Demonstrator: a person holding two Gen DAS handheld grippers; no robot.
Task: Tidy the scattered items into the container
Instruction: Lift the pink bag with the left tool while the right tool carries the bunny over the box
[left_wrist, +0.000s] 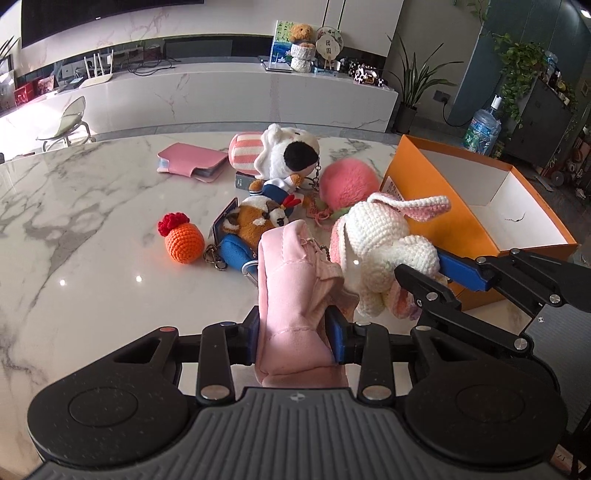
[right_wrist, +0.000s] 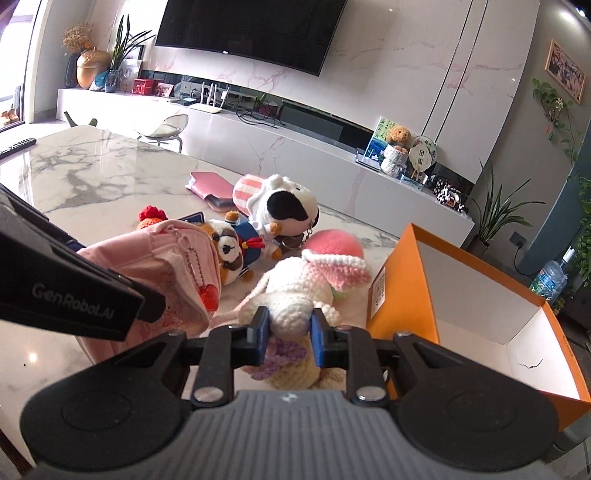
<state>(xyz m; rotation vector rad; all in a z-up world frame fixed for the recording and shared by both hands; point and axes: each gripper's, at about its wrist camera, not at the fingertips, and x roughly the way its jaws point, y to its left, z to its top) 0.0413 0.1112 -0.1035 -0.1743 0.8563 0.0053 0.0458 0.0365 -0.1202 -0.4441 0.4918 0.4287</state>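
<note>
Gripping a pink pouch (left_wrist: 295, 295), the left tool (left_wrist: 295, 332) pinches it above the table (left_wrist: 92, 221); the right tool (right_wrist: 288, 328) pinches a crochet rabbit (right_wrist: 295, 291) beside the orange box (right_wrist: 406, 288). Only the left view shows the whole orange crochet fruit (left_wrist: 183, 242); only the right view shows the pouch's ball chain (right_wrist: 195, 266).

Pale pink pouch (left_wrist: 291, 295), cream-and-pink crochet bunny (left_wrist: 376, 243) — bright orange box (left_wrist: 436, 192) with white inside, white marble table (left_wrist: 92, 206) veined grey, orange crochet carrot (left_wrist: 183, 243) topped red.
</note>
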